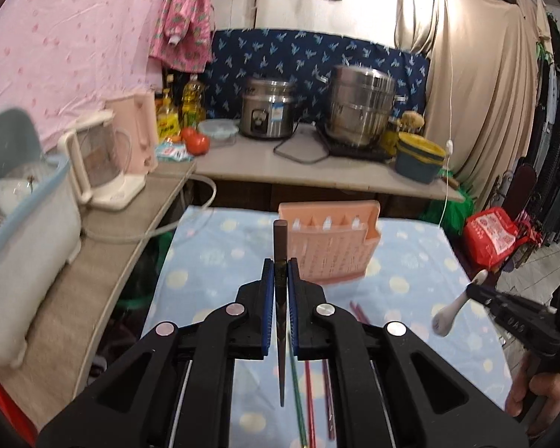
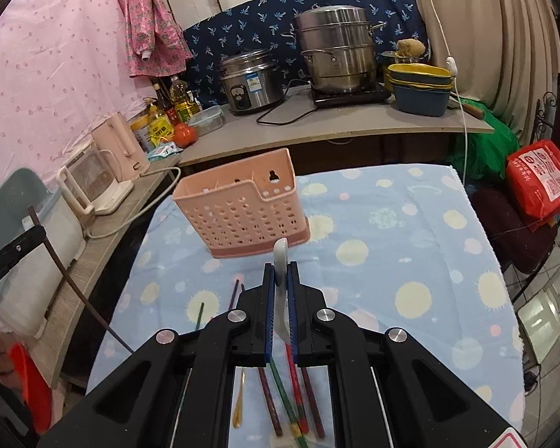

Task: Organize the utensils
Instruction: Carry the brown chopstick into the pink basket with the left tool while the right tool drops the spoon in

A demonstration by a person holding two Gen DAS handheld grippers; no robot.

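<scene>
Above the cloth point(image 2: 392, 224) I've got L gripper point(image 1: 280, 272) clamped on a chopstick point(image 1: 280, 246), R gripper point(image 2: 280, 272) on a spoon point(image 2: 280, 257); rack point(image 2: 242, 209) looks empty, several chopsticks point(image 2: 302, 392) left.

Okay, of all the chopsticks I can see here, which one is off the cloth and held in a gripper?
The dark brown chopstick, clamped in the left gripper and pointing up. The green chopstick and the red ones lie flat on the cloth.
</scene>
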